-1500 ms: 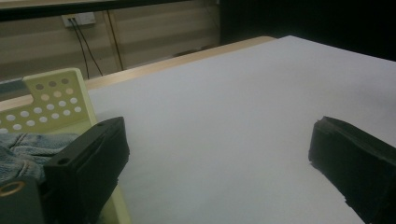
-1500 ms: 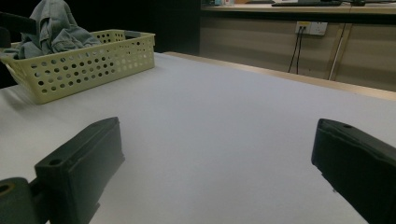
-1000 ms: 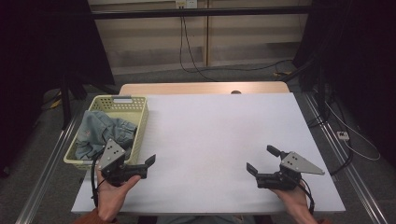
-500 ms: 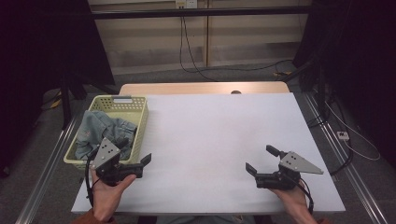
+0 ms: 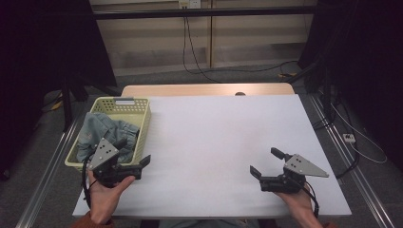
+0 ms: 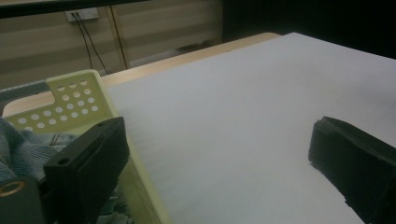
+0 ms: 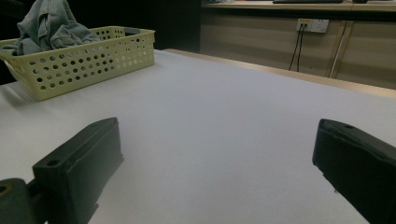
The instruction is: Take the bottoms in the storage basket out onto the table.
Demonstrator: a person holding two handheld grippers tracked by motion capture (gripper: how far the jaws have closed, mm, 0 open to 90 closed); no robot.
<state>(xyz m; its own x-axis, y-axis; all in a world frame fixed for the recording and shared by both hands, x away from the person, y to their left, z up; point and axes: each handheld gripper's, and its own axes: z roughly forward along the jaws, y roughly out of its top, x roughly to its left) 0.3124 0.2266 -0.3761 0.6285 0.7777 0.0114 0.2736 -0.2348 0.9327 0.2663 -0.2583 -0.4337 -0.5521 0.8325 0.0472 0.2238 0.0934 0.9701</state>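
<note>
At the desk's left edge sits a yellow basket (image 5: 124, 110) with a blue-grey cloth (image 5: 102, 133) heaped inside it, rising above the rim. Just beside the basket's near right corner hangs the left gripper (image 5: 133, 153), held in a hand (image 5: 103, 197); its fingers are spread wide and hold nothing. In the left gripper view one finger (image 6: 91, 161) stands over the basket's edge and the cloth, the other over bare desk (image 5: 223, 137). Well apart, near the desk's front right, the right gripper (image 5: 265, 164) hovers low over the white top, its fingers likewise spread wide and empty, pointing left toward the basket.
</note>
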